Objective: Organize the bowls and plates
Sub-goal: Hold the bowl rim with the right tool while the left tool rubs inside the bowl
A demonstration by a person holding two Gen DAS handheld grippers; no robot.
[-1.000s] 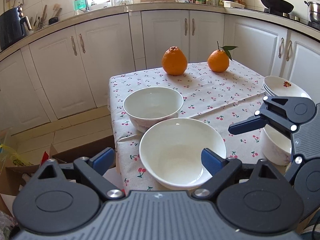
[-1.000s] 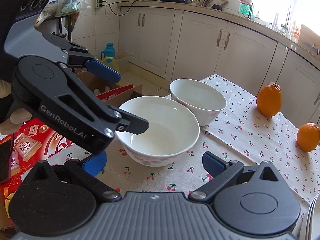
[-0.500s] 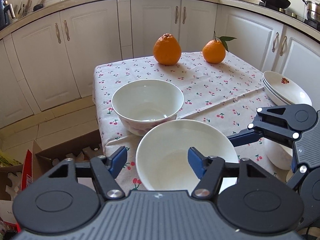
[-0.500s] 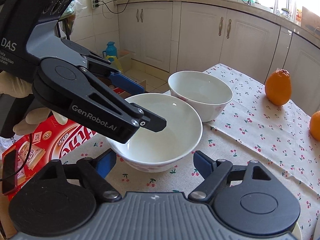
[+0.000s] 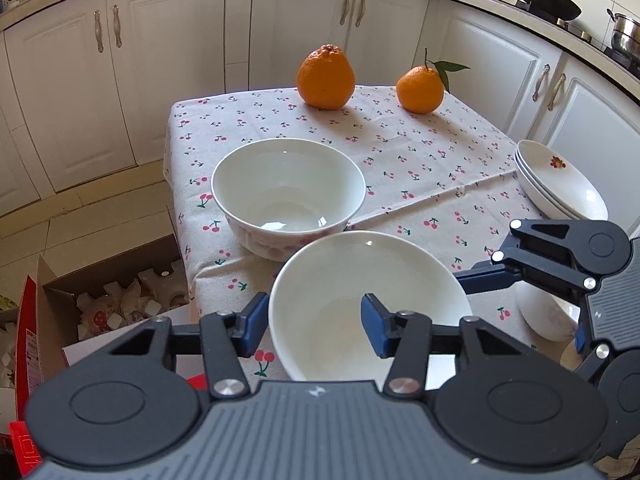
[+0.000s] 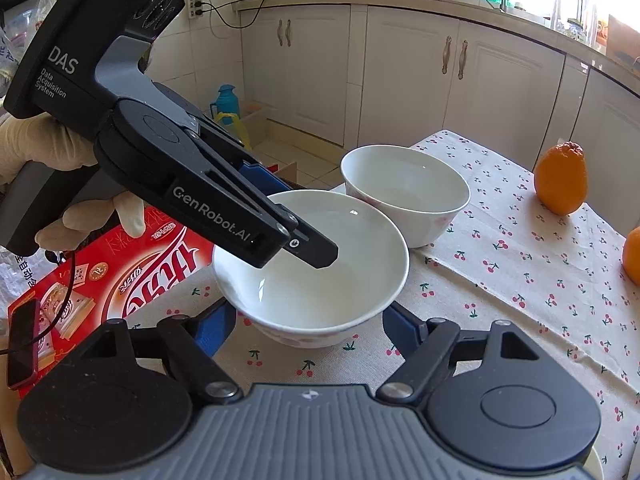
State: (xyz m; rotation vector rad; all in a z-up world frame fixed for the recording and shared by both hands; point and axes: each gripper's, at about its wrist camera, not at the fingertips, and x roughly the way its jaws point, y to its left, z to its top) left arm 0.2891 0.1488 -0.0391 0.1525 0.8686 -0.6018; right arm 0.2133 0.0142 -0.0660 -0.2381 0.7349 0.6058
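Observation:
Two white bowls stand on the cherry-print tablecloth (image 5: 400, 152). My left gripper (image 5: 314, 328) is shut on the near bowl (image 5: 344, 280): one pad is inside it, the other outside its left wall. The right wrist view shows the same grip, my left gripper (image 6: 298, 220) reaching into the near bowl (image 6: 340, 280). My right gripper (image 6: 306, 326) is closing, its pads flanking that bowl's near side without pressing it. Behind stands the far bowl (image 5: 288, 184) (image 6: 404, 188). A stack of plates (image 5: 560, 184) sits at the right edge, and a third bowl (image 5: 540, 316) is under my right gripper.
Two oranges (image 5: 326, 78) (image 5: 420, 90) rest at the table's far end. On the floor to the left are an open cardboard box (image 5: 112, 292) and a red carton (image 6: 120, 280). A gloved hand (image 6: 36, 152) holds the left gripper. White cabinets surround the table.
My left gripper came forward and down, and its jaws closed from wide open onto the near bowl's wall. My right gripper's jaws narrowed around the same bowl. The bowls stayed put.

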